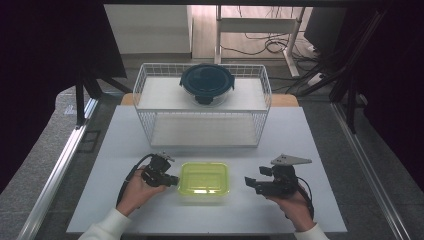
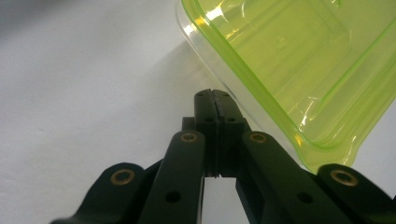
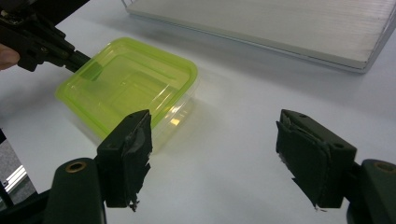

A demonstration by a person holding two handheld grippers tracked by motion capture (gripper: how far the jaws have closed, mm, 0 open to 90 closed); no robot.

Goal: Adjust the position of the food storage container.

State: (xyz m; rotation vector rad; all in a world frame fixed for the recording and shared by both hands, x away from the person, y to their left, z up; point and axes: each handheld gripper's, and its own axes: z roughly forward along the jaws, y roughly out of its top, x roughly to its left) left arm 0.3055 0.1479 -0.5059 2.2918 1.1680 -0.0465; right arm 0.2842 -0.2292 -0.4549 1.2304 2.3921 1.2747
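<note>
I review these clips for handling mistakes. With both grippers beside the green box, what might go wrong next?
1. The left gripper is shut with its tips at the green-lidded box's edge; a push may slide the light box across the table.
2. The right gripper is open and apart from the box, so nothing braces that side.

The lime-green container point(image 1: 204, 179) is glossy, see-through plastic that catches the light. The counter point(image 1: 300, 145) looks matt white and smooth. The fingers point(image 3: 130, 154) wear black matt pads, frayed at the edges. The basket point(image 1: 265, 95) is thin white wire.
</note>
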